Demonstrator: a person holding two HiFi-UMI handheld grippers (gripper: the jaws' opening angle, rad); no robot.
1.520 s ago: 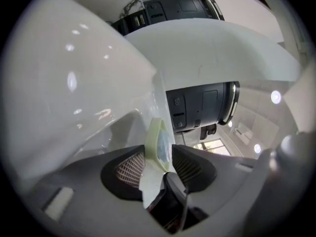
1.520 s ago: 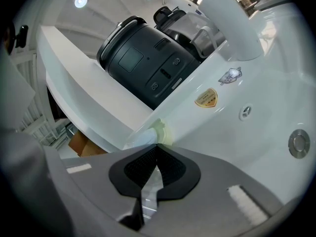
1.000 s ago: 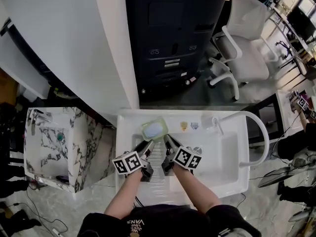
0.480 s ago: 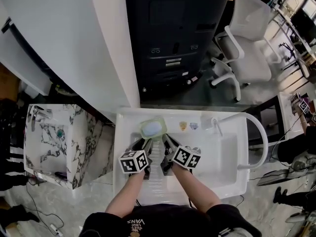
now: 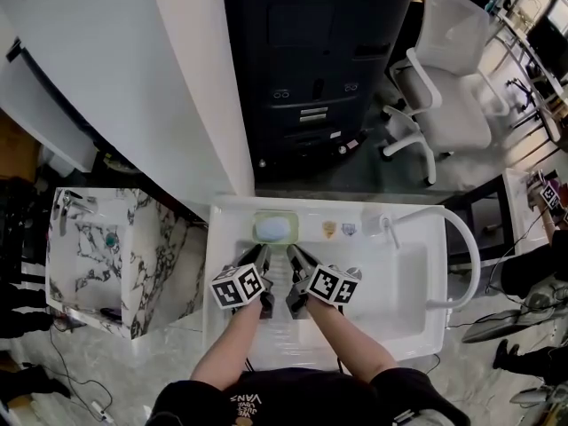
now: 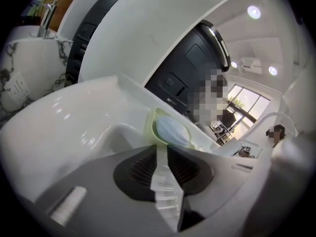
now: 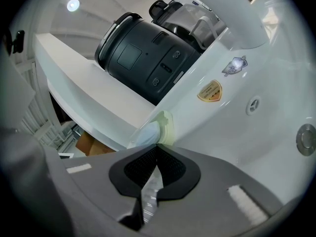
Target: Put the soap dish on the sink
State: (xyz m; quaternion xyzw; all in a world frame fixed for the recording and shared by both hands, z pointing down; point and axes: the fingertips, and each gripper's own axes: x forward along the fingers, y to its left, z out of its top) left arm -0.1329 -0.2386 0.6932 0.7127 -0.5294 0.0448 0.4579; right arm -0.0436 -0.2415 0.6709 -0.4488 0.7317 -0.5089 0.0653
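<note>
- What finish do I see on the sink (image 5: 404,304)?
- Glossy white and smooth, like ceramic. The soap dish (image 6: 150,126) looks like pale green plastic, half clear. The soap (image 6: 172,131) in it is matt.
- And my right tool (image 7: 158,147)?
- I see a grey matt shell. Its pads (image 7: 173,169) are black and finely ribbed.

White office chair (image 5: 448,96), dark machine (image 5: 306,60), marbled basin (image 5: 89,247)

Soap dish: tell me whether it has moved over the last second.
Yes, slightly. The soap dish lay skewed before. Now it sits square along the sink's back ledge, at about the same distance left of the gold sticker.
</note>
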